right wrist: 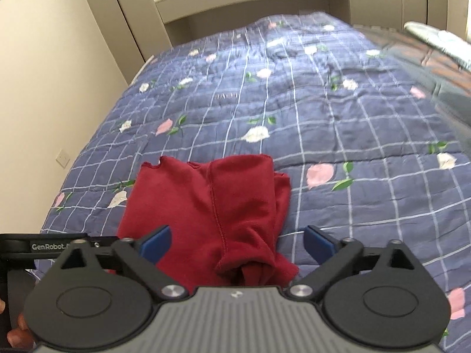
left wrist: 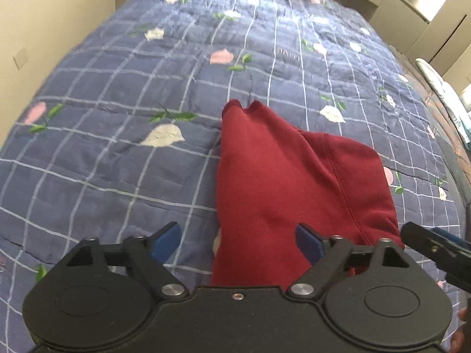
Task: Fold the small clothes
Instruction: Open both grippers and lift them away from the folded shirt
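A dark red garment [left wrist: 282, 176] lies folded lengthwise on the blue checked quilt [left wrist: 117, 88], with a stitched seam running down it. My left gripper [left wrist: 238, 241] stands open over the garment's near left edge, and its blue pads [left wrist: 166, 239] hold nothing. In the right wrist view the same red garment [right wrist: 212, 206] runs away from me, bunched at its near end. There my right gripper [right wrist: 237, 245] is open wide, above that near end, the pads [right wrist: 319, 245] clear of the cloth. The right gripper also shows at the right edge of the left wrist view.
The quilt [right wrist: 323, 111] with flower patches covers the whole bed. A cream wall [right wrist: 44, 88] with a socket runs along the left side. Cupboards and a window shelf stand beyond the bed's far end. Other bedding [right wrist: 435, 38] lies at the far right.
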{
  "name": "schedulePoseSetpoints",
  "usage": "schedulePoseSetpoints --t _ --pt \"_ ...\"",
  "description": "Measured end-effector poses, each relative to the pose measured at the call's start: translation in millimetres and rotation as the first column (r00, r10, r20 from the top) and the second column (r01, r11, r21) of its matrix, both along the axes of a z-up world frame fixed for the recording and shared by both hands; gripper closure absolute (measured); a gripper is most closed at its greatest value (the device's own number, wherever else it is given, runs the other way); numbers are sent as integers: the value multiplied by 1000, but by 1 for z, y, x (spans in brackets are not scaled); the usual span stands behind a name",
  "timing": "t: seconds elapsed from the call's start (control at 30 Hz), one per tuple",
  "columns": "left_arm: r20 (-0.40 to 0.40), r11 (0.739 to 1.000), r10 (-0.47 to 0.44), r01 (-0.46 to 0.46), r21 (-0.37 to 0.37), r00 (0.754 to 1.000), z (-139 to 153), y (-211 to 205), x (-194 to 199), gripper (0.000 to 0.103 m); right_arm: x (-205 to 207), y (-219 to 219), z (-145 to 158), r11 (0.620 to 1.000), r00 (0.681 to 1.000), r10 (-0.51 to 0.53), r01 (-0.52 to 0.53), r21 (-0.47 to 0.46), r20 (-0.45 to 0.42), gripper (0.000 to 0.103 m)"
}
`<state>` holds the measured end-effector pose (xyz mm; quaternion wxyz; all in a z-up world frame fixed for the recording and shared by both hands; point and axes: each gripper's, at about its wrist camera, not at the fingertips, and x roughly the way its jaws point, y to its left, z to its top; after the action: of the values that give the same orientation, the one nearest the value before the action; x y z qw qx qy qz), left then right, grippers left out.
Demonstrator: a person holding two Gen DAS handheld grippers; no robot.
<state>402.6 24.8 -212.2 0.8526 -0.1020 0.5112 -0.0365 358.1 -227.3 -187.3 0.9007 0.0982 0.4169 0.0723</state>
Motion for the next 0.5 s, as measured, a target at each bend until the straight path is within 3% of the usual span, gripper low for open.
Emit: schedulePoseSetpoints --t 0.23,0.5 --pt "150 998 28 -35 46 988 41 1 -61 1 -59 -10 39 1000 991 14 -11 -24 130 0" --pt "256 990 62 -91 105 965 122 -7 -163 1 -151 -32 113 998 978 65 -62 -22 200 0"
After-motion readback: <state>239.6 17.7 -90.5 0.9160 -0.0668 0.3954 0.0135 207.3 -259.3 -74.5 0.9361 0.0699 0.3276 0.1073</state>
